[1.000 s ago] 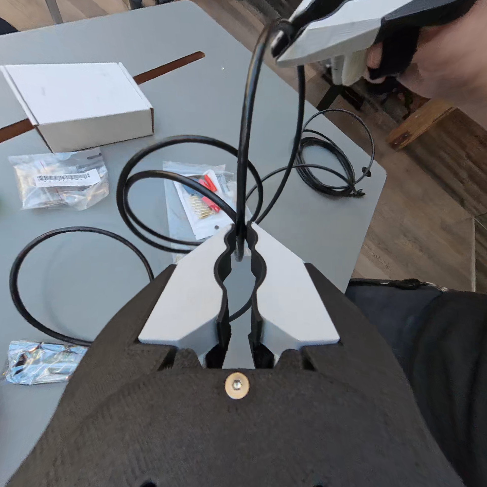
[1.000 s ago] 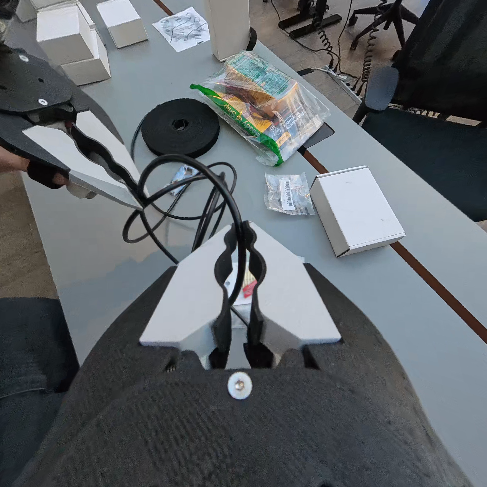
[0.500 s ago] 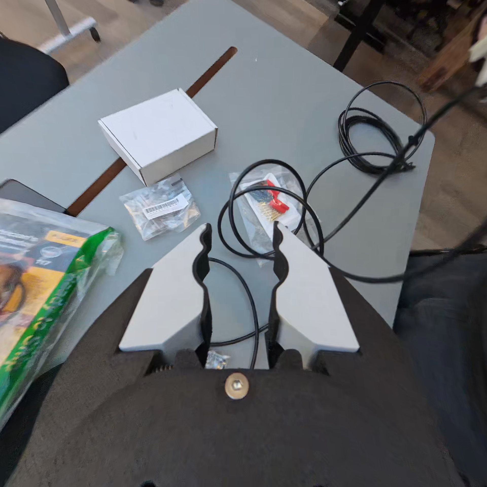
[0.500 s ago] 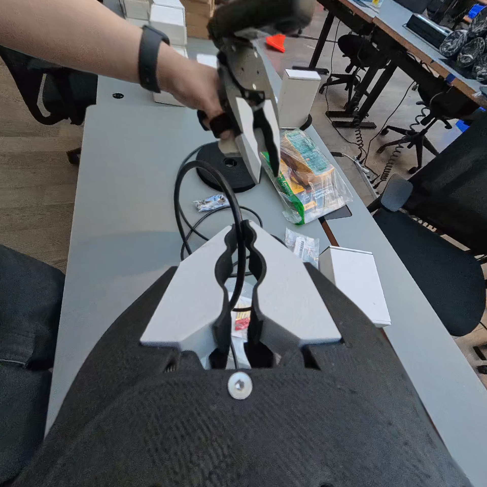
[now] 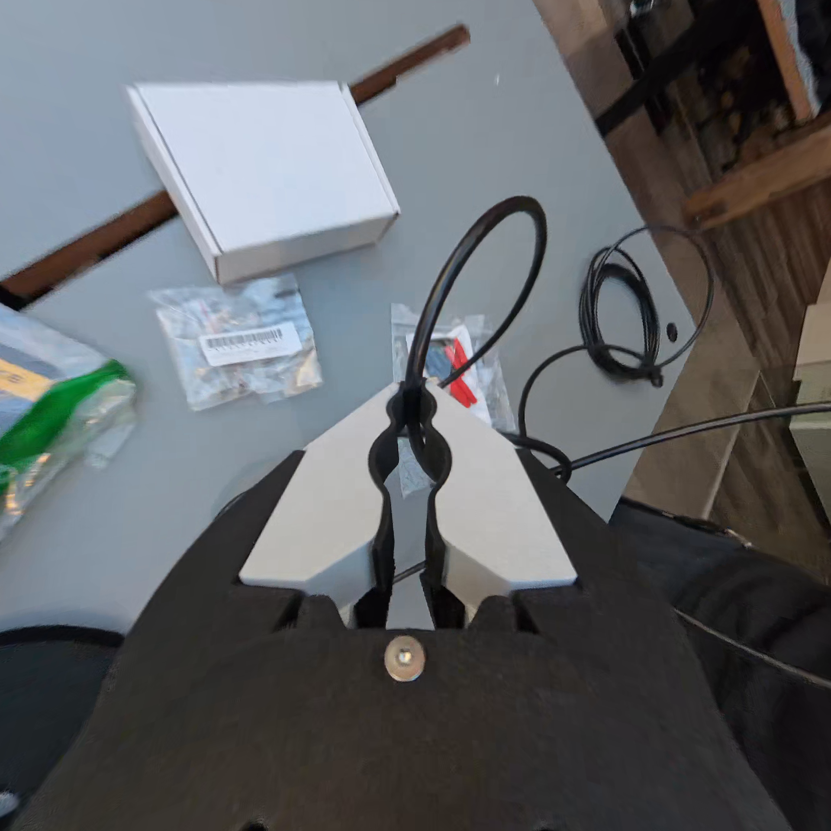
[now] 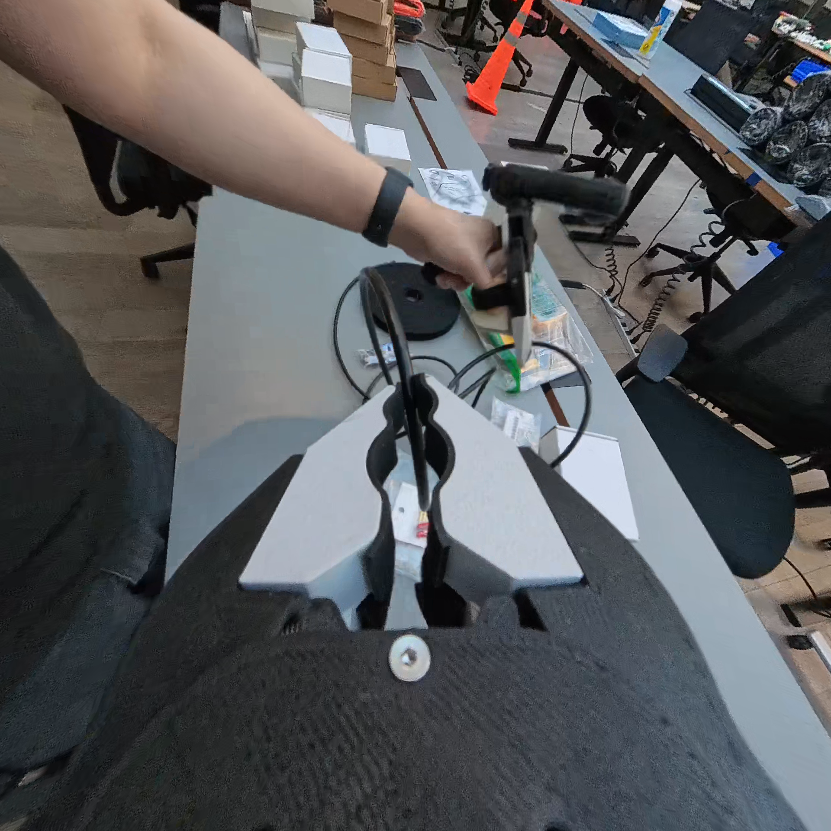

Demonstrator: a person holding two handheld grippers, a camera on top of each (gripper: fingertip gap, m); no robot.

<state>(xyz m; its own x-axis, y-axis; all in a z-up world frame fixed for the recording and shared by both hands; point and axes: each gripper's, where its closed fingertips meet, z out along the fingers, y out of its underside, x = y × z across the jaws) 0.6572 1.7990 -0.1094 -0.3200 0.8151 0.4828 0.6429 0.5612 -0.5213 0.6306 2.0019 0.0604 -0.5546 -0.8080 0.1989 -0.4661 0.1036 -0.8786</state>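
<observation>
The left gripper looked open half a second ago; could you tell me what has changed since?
The left gripper has closed on the black cable, pinching a loop above the grey table. The right gripper stays shut on the same cable.

You are in a shared workshop or lab space — long grey tables (image 6: 252,288) run in rows over a wood-plank floor (image 6: 40,216), with black mesh office chairs (image 6: 737,404) pulled up along their edges. Toward the far end of your table stand stacked white and brown cardboard boxes (image 6: 341,63), and an orange traffic cone (image 6: 494,67) stands on the floor between the rows. The next table carries black equipment and wrapped bundles (image 6: 796,130) at its right edge — coiled power leads (image 6: 661,297) hang beneath it. Parts bags (image 5: 238,341) and coiled black cable (image 5: 620,314) lie on your surface.
</observation>
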